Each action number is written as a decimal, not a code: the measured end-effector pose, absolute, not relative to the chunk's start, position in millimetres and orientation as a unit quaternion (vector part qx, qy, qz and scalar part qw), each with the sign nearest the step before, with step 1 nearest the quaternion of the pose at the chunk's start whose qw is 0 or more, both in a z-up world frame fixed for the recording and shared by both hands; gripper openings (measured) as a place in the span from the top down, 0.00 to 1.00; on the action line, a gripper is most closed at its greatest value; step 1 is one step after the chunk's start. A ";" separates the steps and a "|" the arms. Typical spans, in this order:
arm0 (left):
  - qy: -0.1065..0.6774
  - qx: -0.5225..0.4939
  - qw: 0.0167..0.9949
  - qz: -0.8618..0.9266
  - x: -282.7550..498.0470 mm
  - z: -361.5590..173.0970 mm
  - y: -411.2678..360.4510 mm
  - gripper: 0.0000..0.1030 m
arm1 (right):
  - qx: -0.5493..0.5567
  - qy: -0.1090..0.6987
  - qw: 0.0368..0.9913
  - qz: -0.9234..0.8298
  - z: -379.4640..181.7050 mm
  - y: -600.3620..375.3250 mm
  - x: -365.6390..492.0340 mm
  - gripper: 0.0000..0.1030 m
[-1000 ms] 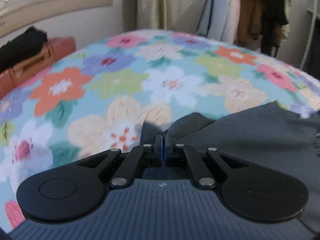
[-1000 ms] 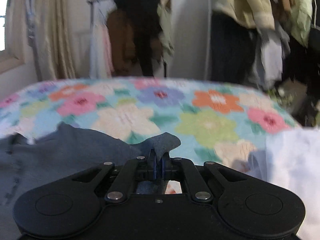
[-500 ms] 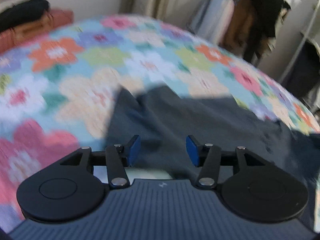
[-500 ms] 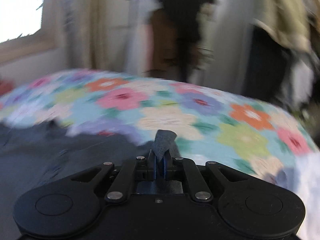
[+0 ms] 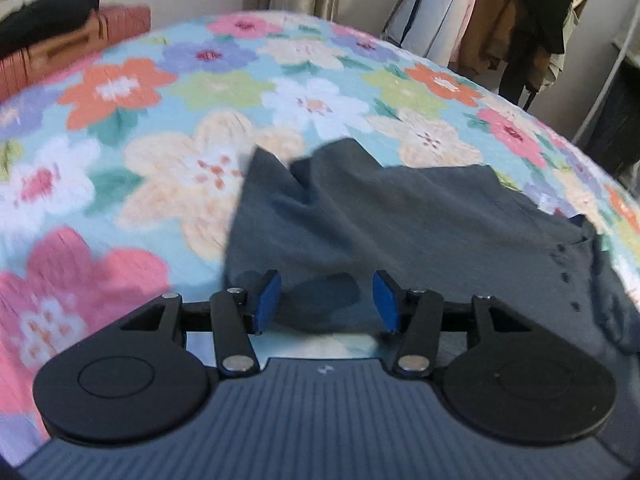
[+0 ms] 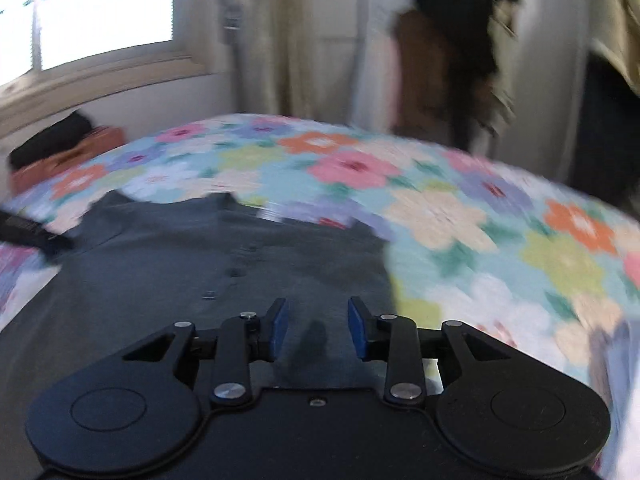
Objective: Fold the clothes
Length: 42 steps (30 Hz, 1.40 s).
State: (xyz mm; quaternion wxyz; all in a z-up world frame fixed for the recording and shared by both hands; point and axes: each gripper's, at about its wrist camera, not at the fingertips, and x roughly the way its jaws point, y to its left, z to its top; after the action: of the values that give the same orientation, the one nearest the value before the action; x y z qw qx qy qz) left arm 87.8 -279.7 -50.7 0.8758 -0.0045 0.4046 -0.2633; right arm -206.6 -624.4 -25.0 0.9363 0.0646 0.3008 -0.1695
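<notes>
Grey shirt spread on a flowered bed
Nearest, the left tongs (image 5: pixel 326 300) and right tongs (image 6: pixel 317 330) both stand spread wide, gripping nothing, over the grey shirt (image 5: pixel 400 232) lying flat on the floral bedspread (image 5: pixel 180 120); beyond hang beige curtains (image 6: pixel 276 40) and a rack of clothes (image 5: pixel 500 20)

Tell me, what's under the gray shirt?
The gray shirt lies spread on the flowery bedspread, which shows all around it. Whatever else is beneath stays covered.
</notes>
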 end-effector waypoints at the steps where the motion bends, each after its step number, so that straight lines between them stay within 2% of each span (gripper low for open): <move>1: 0.400 0.002 0.878 -0.264 89.6 -50.6 -278.4 0.50 | 0.065 0.305 0.934 -0.173 -25.9 -631.5 -205.8 0.64; 3: 0.403 -0.007 0.874 -0.269 93.6 -52.5 -274.8 0.50 | 0.097 0.321 0.927 -0.167 -32.1 -645.9 -202.5 0.62; 6: 0.415 -0.027 0.869 -0.270 101.1 -58.3 -271.0 0.50 | 0.156 0.335 0.908 -0.198 -47.6 -668.8 -196.9 0.51; 9: 0.413 -0.016 0.870 -0.271 99.9 -60.8 -274.7 0.49 | 0.210 0.327 0.901 -0.192 -56.1 -679.9 -197.4 0.51; 11: 0.410 -0.006 0.871 -0.272 98.3 -61.5 -278.4 0.47 | 0.210 0.323 0.905 -0.182 -55.3 -675.2 -197.9 0.79; 12: 0.410 -0.005 0.871 -0.273 97.9 -61.8 -279.4 0.46 | 0.188 0.324 0.908 -0.186 -51.8 -668.0 -197.7 0.87; 15: 0.410 -0.008 0.870 -0.273 97.8 -62.4 -280.5 0.44 | 0.153 0.336 0.916 -0.157 -46.7 -645.2 -202.6 0.89; 18: 0.410 -0.009 0.870 -0.275 98.4 -62.9 -279.6 0.43 | 0.168 0.377 0.905 -0.101 -55.8 -638.2 -198.3 0.89; 21: 0.412 -0.017 0.868 -0.275 100.0 -63.3 -277.8 0.43 | 0.199 0.373 0.902 -0.084 -59.1 -637.4 -206.0 0.89; 23: 0.412 -0.019 0.868 -0.277 100.3 -63.9 -277.1 0.43 | 0.182 0.336 0.914 -0.136 -46.9 -633.0 -215.9 0.88; 24: 0.413 -0.020 0.867 -0.278 100.5 -64.4 -277.0 0.43 | 0.182 0.319 0.915 -0.165 -39.4 -634.3 -220.4 0.87; 26: 0.414 -0.020 0.866 -0.279 100.9 -65.7 -276.6 0.43 | 0.188 0.300 0.911 -0.211 -28.0 -641.5 -226.1 0.79; 28: 0.416 -0.021 0.865 -0.279 102.0 -66.6 -277.4 0.43 | 0.194 0.314 0.896 -0.247 -29.1 -657.4 -225.2 0.57; 29: 0.417 -0.022 0.865 -0.279 102.5 -67.0 -277.7 0.42 | 0.205 0.321 0.885 -0.267 -31.8 -665.8 -225.8 0.51; 30: 0.417 -0.022 0.864 -0.279 102.7 -66.8 -277.8 0.42 | 0.232 0.327 0.871 -0.282 -36.9 -676.3 -228.6 0.42; 33: 0.418 -0.022 0.864 -0.281 102.9 -66.8 -278.1 0.40 | 0.338 0.307 0.845 -0.277 -59.0 -696.9 -236.4 0.40; 35: 0.417 -0.019 0.864 -0.282 102.7 -67.6 -278.5 0.40 | 0.371 0.297 0.837 -0.271 -71.7 -699.1 -235.0 0.40; 36: 0.417 -0.019 0.864 -0.282 102.5 -67.9 -278.5 0.40 | 0.387 0.292 0.833 -0.268 -77.9 -699.9 -234.1 0.44; 37: 0.417 -0.020 0.864 -0.281 102.0 -67.7 -278.4 0.40 | 0.380 0.282 0.837 -0.274 -77.8 -696.5 -232.7 0.65; 38: 0.416 -0.023 0.865 -0.279 101.7 -67.8 -278.4 0.40 | 0.369 0.276 0.845 -0.272 -76.6 -692.1 -230.9 0.82; 39: 0.416 -0.025 0.866 -0.277 101.4 -68.0 -278.3 0.40 | 0.350 0.273 0.856 -0.265 -71.4 -687.3 -226.1 0.92; 42: 0.416 -0.030 0.866 -0.274 100.6 -67.2 -277.7 0.40 | 0.233 0.241 0.899 -0.280 -41.3 -663.5 -227.5 0.92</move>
State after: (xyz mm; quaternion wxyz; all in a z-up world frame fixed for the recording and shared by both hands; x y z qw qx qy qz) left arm 100.6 -277.7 -67.2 0.8662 -0.0301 0.4165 -0.2745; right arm -227.5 -663.5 -41.3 0.8995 0.2335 0.2414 -0.2796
